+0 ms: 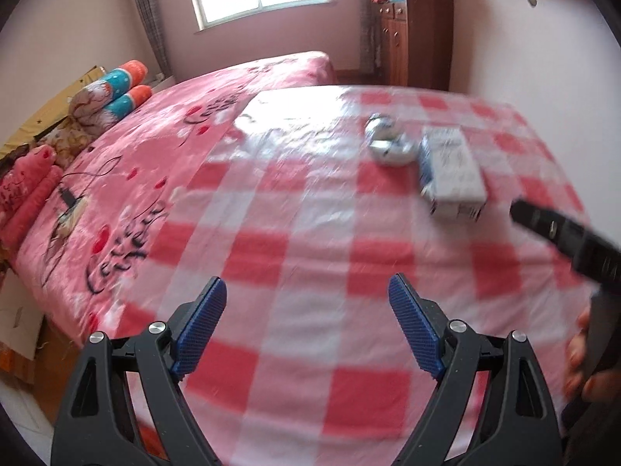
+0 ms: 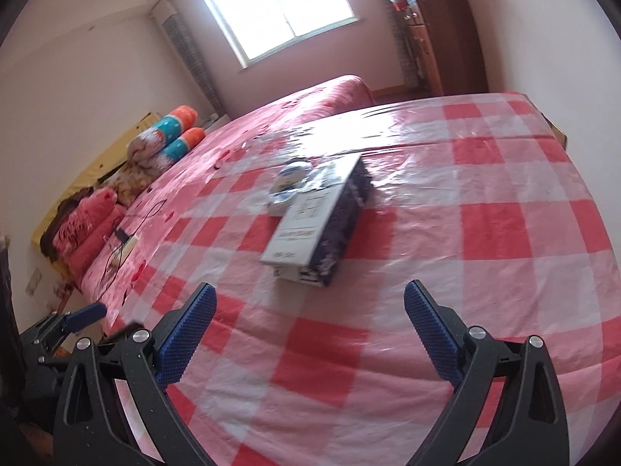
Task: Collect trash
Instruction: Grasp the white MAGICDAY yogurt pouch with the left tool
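Observation:
A white and dark-blue carton point(image 2: 316, 229) lies flat on the red-and-white checked cloth point(image 2: 485, 233). A crumpled silvery wrapper point(image 2: 293, 186) touches its far left end. In the left wrist view the carton point(image 1: 452, 171) and the wrapper point(image 1: 388, 141) sit far right, well beyond my left gripper point(image 1: 306, 291), which is open and empty over the cloth. My right gripper point(image 2: 310, 299) is open too, with nothing between its fingers, just short of the carton's near end. The right gripper's black body point(image 1: 566, 240) shows at the right edge, held by a hand point(image 1: 582, 353).
A bed with a pink sheet point(image 1: 167, 132) lies left of the checked cloth. Rolled pillows point(image 1: 116, 97) and folded pink bedding point(image 1: 27, 194) lie at its head, a charger cable point(image 1: 71, 202) on the sheet. A wooden cabinet point(image 1: 415, 35) stands by the far wall.

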